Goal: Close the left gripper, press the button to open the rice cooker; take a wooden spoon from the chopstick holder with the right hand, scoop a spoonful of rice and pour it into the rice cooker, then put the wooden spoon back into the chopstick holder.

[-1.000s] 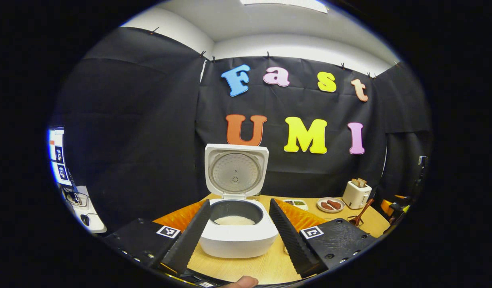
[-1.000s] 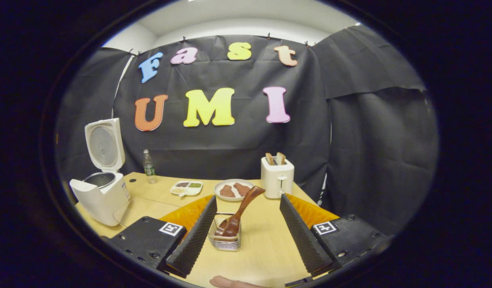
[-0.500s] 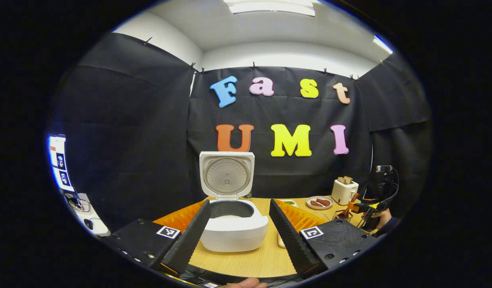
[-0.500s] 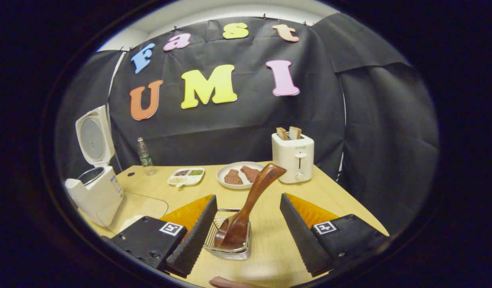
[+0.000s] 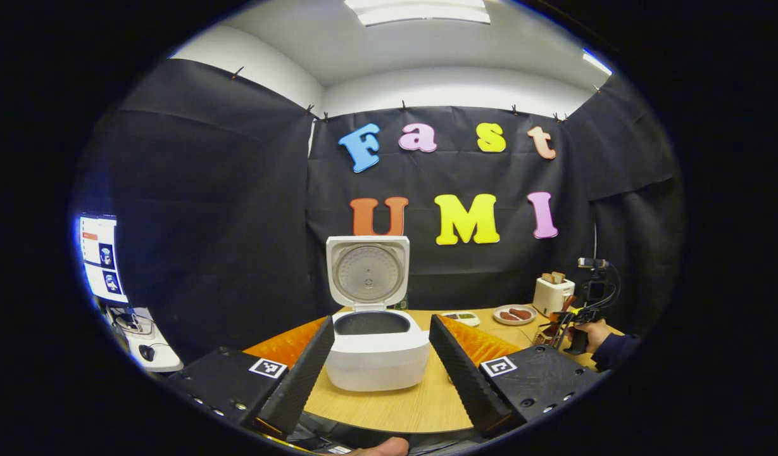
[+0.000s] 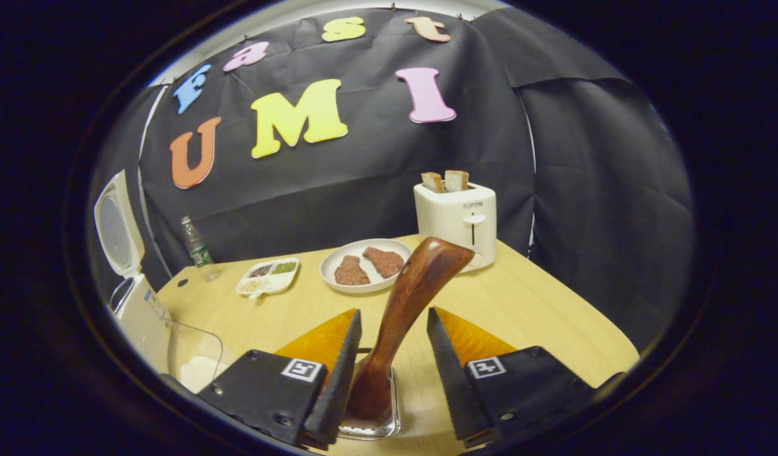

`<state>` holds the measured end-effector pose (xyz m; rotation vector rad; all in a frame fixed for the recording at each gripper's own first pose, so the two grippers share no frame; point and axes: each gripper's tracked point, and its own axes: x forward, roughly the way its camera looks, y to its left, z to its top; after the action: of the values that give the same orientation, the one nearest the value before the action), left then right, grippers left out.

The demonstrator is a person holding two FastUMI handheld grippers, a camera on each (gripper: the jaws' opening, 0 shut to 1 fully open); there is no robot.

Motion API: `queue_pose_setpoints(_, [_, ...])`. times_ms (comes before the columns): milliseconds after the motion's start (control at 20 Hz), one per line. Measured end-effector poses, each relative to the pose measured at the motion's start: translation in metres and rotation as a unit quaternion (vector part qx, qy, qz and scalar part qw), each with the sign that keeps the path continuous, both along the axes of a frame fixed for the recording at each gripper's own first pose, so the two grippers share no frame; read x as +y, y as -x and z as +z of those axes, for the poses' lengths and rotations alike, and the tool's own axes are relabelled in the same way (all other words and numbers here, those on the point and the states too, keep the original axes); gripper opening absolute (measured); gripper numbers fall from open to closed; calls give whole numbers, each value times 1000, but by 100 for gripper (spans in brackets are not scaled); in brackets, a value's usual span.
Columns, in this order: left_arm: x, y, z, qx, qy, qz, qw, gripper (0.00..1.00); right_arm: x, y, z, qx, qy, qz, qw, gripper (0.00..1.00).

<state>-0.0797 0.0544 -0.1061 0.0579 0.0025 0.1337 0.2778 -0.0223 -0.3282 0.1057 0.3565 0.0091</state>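
Rice cooker [image 5: 376,354]: lid up, on worktop [image 5: 420,405], framed by my released left gripper [image 5: 379,370]. Wooden spoon [image 6: 401,316]: standing tilted in chopstick holder [image 6: 373,430], between my right gripper [image 6: 389,373] fingers, spread, not clamping.

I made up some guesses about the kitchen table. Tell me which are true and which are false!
1. The white rice cooker has its lid up. True.
2. The brown wooden spoon lies flat on the table. False: it stands in the wire chopstick holder, handle tilted up.
3. The right tongs have a finger on each side of the spoon. True, though I cannot tell whether they squeeze it yet.
4. The white toaster has nothing in it. False: two bread slices stick out of the top.
5. The left tongs are shut tight. False: their fingers stand wide apart, with the cooker seen between them.
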Motion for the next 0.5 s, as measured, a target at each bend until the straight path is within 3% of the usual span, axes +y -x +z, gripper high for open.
queue_pose_setpoints(150, [-9,0,-12,17,30,-18,999,95,17,12,7,-3,-48,22,999,29])
queue_pose_setpoints(200, [-9,-1,-14,20,36,-22,999,95,21,16,10,-3,-48,30,998,22])
queue_pose_setpoints(500, [-9,4,-28,36,31,-34,998,93,24,38,59,-53,-4,12,999,18])
